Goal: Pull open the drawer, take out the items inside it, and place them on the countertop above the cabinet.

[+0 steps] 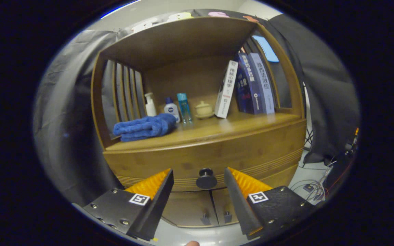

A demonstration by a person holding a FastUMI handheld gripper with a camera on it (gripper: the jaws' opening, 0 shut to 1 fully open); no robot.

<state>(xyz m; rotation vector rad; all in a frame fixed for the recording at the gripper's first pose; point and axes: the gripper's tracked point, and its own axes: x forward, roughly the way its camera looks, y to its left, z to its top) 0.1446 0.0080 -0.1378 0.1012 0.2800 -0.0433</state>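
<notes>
Knob (206, 178) of the shut drawer (217, 153) sits between the spread fingers of the hand-held gripper (199, 181), a little ahead of their tips and touching neither. Whatever the drawer holds is hidden. On the tabletop (217, 128) above it, a blue towel (144, 127) lies at ten o'clock from the knob, bottles (171, 108) and a small pot (204, 109) stand near twelve o'clock, and books (248, 85) lean at one o'clock. Likely trouble: the knob is small and round, so closing short of it would catch only its front rim and slip off on the pull. A skewed pull could bind the drawer. Free tabletop is scarce; careless placing could tip the bottles.
</notes>
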